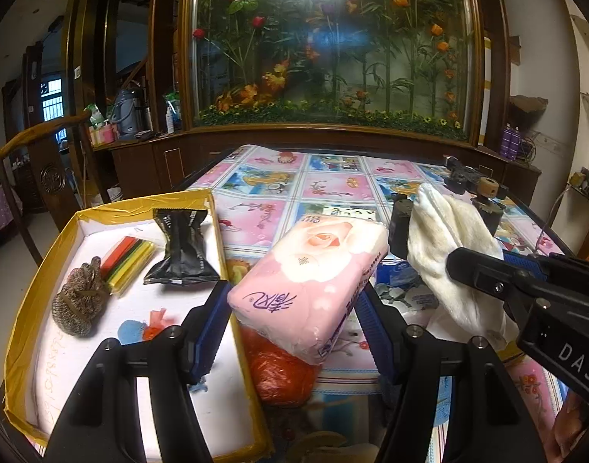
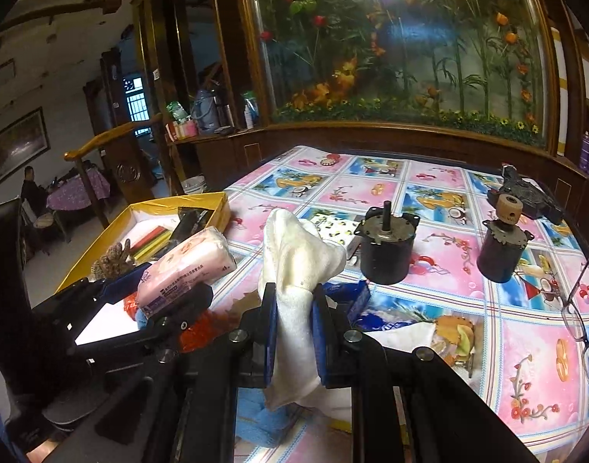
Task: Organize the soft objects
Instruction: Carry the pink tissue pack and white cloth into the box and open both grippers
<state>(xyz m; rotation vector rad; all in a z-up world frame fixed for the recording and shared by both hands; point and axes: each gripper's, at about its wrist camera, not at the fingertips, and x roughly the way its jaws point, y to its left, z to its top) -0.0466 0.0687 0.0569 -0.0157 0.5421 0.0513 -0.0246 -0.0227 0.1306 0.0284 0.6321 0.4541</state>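
- Between the blue pads of my left gripper [image 1: 290,308] sits the pink tissue pack [image 1: 312,285], held by its near end and lifted clear of the tablecloth [image 1: 325,189]; the jaws stand at a middling width, set by the thickness of the pack.
- The pack's long axis runs away from the fingers, up and to the right in the left wrist view, with the printed end toward me and the rose end farthest out.
- To the left of the pack, just beside it, lies the yellow-rimmed box [image 1: 43,270]. It already holds a mesh pouch [image 1: 78,301], a bundle of coloured strips [image 1: 130,258] and a black wrapper [image 1: 180,247].
- My judgement: the left hand is the nearer one to the box, so the pack goes in first, with a swing to the left over the near rim.
- My right gripper [image 2: 294,328] is pinched nearly closed on a white cloth [image 2: 298,254]. The cloth rises out of the jaws and fans open at its far end, and a tail hangs below the pads.
- The cloth's long axis follows the fingers, pointing away toward the two black motors [image 2: 387,247].
- The box lies well to the left of the right gripper, beyond the left one; I judge that the cloth must wait or cross behind the pack.
- An orange bag [image 1: 279,374] lies on the table under the pack, beside the box wall.
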